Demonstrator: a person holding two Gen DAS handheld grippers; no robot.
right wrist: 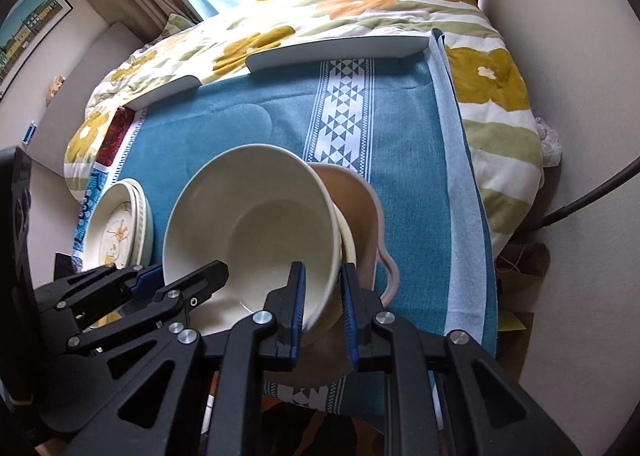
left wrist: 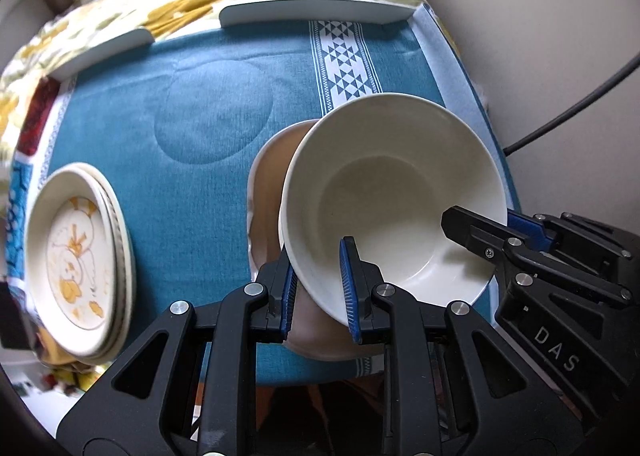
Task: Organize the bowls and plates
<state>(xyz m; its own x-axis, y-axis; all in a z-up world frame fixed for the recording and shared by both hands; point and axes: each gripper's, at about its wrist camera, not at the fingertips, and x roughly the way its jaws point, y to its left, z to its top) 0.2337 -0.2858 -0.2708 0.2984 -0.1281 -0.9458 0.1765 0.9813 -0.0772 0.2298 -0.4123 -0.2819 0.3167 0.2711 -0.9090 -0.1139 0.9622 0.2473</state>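
Note:
A cream bowl (left wrist: 392, 191) is held tilted above a tan bowl (left wrist: 268, 183) on the blue cloth. My left gripper (left wrist: 318, 284) is shut on the cream bowl's near-left rim. My right gripper (left wrist: 476, 228) comes in from the right and clamps the opposite rim. In the right wrist view the right gripper (right wrist: 322, 308) is shut on the cream bowl (right wrist: 256, 223) rim, and the left gripper (right wrist: 176, 280) grips it from the left. The tan bowl (right wrist: 356, 207) sits behind and under it. A stack of flower-patterned plates (left wrist: 76, 252) lies at the left; it also shows in the right wrist view (right wrist: 118, 228).
The blue cloth (left wrist: 192, 95) covers a small table with white raised edges (left wrist: 316, 11) at the back. A flowered blanket (right wrist: 492, 95) lies behind and to the right. A wall and a black cable (left wrist: 568, 111) are on the right.

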